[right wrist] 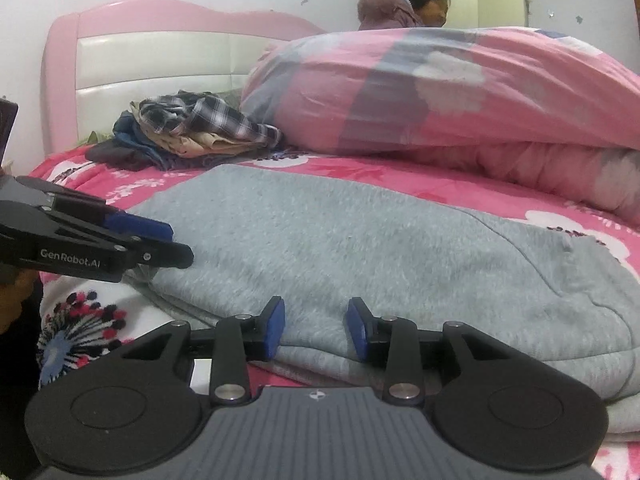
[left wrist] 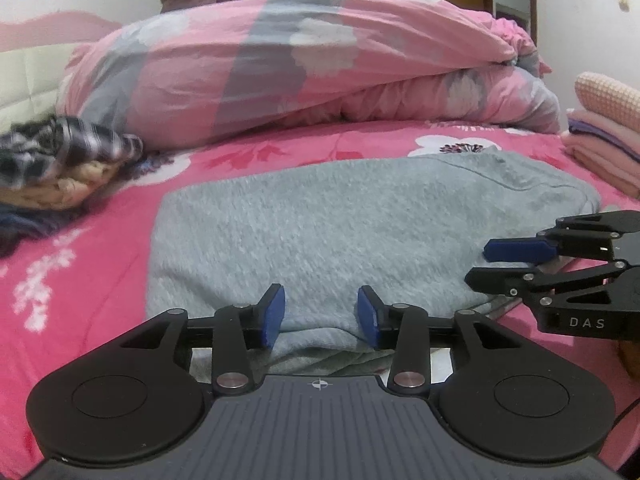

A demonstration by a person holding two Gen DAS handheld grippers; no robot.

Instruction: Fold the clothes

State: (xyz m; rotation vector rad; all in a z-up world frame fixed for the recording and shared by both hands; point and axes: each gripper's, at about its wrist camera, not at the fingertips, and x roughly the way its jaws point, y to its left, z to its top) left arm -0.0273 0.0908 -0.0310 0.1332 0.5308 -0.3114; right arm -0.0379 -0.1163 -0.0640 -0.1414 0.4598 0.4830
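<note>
The folded grey garment [left wrist: 360, 220] lay on the pink bed [left wrist: 100, 240]. Left tongs [left wrist: 321, 312] and right tongs [right wrist: 316, 326] stood apart at its near edge, pressing nothing.

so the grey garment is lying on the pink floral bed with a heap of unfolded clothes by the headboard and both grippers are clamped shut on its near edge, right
Not quite. Both the left gripper and the right gripper stand open at the near edge of the grey garment, as each wrist view shows. The heap of unfolded clothes and the bed are as you say.
</note>
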